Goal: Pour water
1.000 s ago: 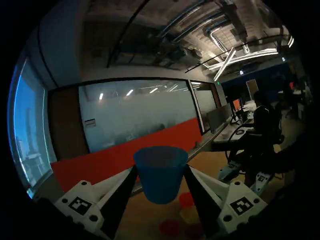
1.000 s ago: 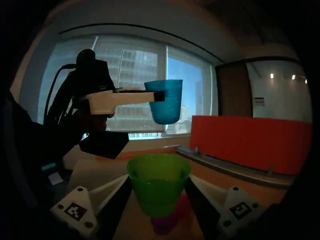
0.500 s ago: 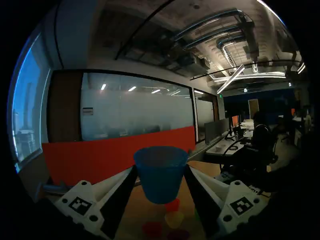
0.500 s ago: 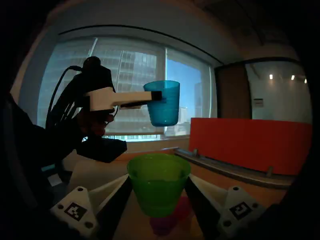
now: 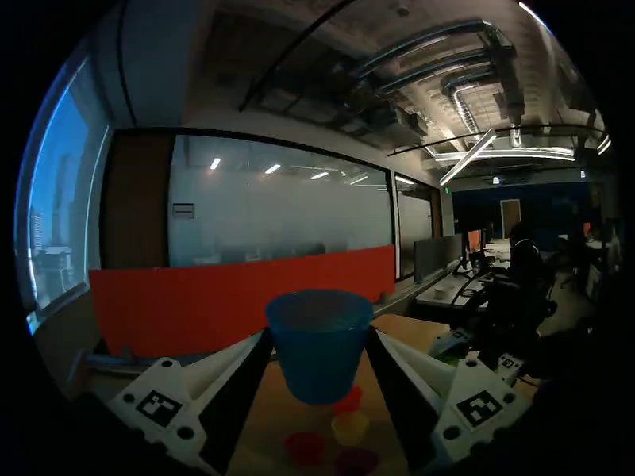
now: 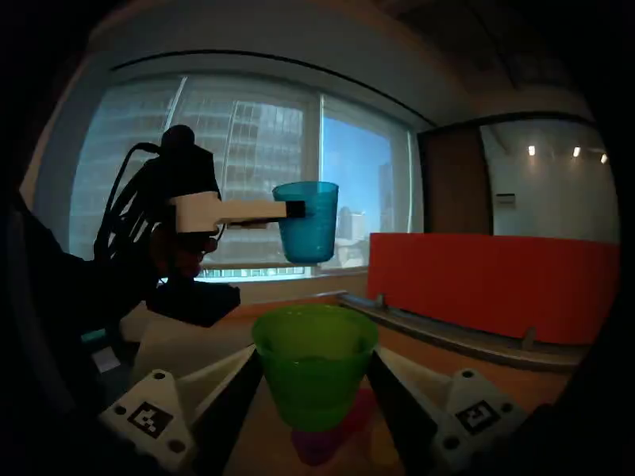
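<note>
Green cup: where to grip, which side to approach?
Mid-wall, just under the rim, level from the side. The green cup is upright, open-topped and narrows downward, so it likely wedges in the jaws; the right hand-held gripper holds it so.

The green cup point(image 6: 315, 365) hides most of 1 magenta cup point(image 6: 312, 446) (edges blurred) beyond it.

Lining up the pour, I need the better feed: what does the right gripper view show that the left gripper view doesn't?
Right gripper view: the right gripper clamps a translucent green plastic cup, and the left gripper appears side-on.
Left gripper view: a seated person at desks, ceiling strip lights.
Both: the upright translucent blue plastic cup in the left gripper, orange-red wall panel, wooden table.
</note>
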